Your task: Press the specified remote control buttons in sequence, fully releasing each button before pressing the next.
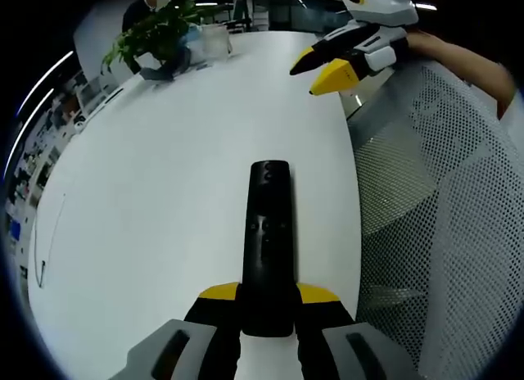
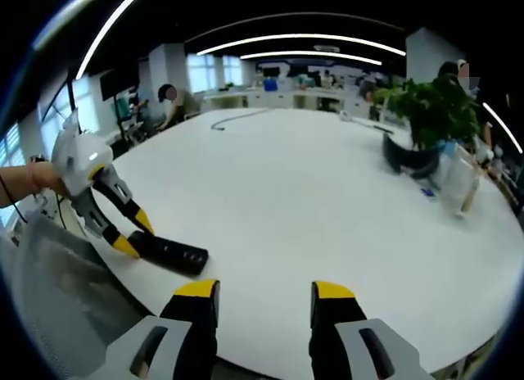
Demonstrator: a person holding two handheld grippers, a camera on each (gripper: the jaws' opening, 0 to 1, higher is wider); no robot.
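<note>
Right gripper view: white table (image 2: 327, 192), office bkgd.

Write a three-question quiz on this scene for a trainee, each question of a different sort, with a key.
1. True or false: the left gripper is shut on the remote control.
2. Which stands at the far side of the white table? A) a potted plant B) a laptop C) a stack of books
3. Fill in: the right gripper has its jaws ____, with nothing between them.

Key: 1. True; the remote's near end sits between the yellow-tipped jaws. 2. A; the potted plant stands near the table's far edge. 3. Open; the white tabletop shows through the gap.
</note>
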